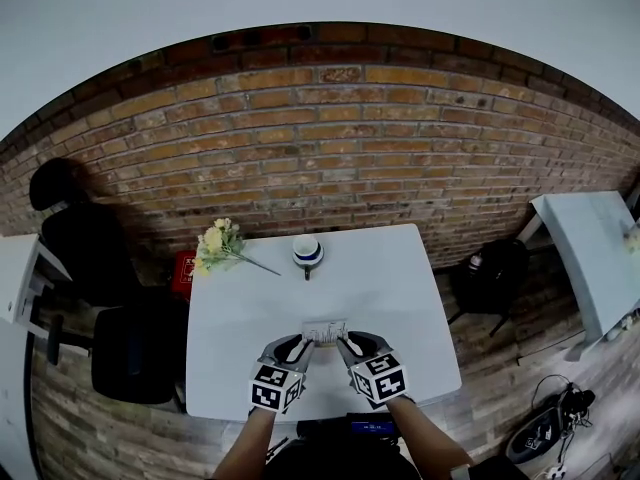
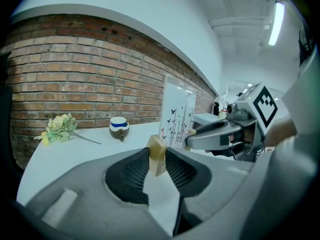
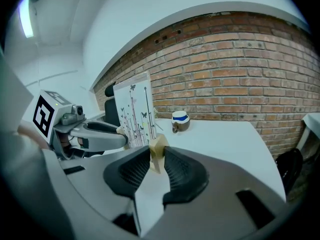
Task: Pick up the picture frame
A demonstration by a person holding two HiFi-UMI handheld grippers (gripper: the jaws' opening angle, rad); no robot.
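The picture frame (image 1: 324, 330), a pale wooden frame round a white print of stems and butterflies, is held up above the white table (image 1: 400, 288) near its front edge. My left gripper (image 1: 301, 347) is shut on the frame's lower left corner and my right gripper (image 1: 347, 347) on its lower right corner. In the left gripper view the pads of the left gripper (image 2: 157, 158) pinch a wooden corner (image 2: 156, 151), and the print (image 2: 178, 118) stands upright beyond it. In the right gripper view the right gripper (image 3: 157, 160) clamps the other wooden corner (image 3: 158, 149), with the print (image 3: 134, 115) behind.
A white cup with a blue band (image 1: 308, 252) and a bunch of pale flowers (image 1: 220, 244) lie at the table's far edge by the brick wall. Black chairs (image 1: 130, 353) stand to the left, a black bag (image 1: 492, 273) and another table (image 1: 590, 258) to the right.
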